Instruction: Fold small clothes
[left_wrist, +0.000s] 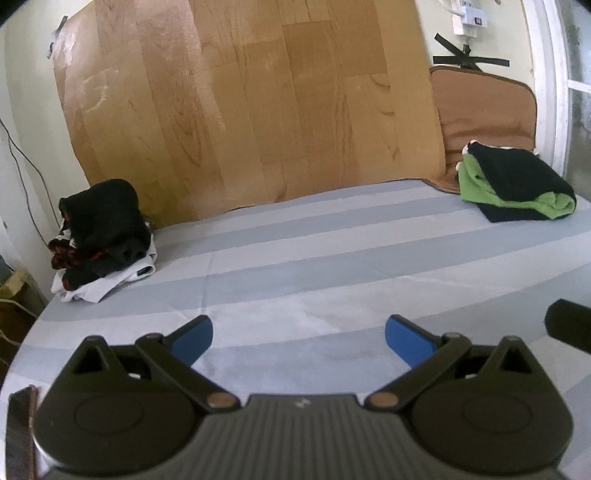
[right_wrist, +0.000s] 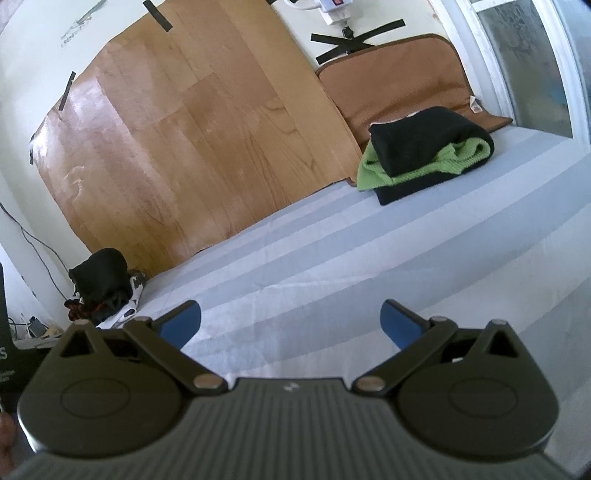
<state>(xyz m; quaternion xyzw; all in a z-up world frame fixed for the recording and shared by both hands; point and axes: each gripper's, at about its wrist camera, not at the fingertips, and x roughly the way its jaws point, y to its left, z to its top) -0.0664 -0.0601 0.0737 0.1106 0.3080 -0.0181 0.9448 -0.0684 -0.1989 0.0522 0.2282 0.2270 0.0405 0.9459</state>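
A loose heap of black, red-trimmed and white clothes (left_wrist: 101, 240) lies at the far left of the striped grey bed sheet (left_wrist: 295, 251); it also shows in the right wrist view (right_wrist: 105, 286). A folded stack of black and green clothes (left_wrist: 517, 182) sits at the far right, also in the right wrist view (right_wrist: 428, 151). My left gripper (left_wrist: 298, 338) is open and empty above the sheet. My right gripper (right_wrist: 291, 321) is open and empty above the sheet. Both are well short of either pile.
A wood-pattern sheet (left_wrist: 251, 99) is taped to the wall behind the bed. A brown cushion (left_wrist: 484, 107) leans at the back right by a window frame (right_wrist: 517, 66). A dark object (left_wrist: 569, 330) enters at the right edge. Cables hang at the left wall.
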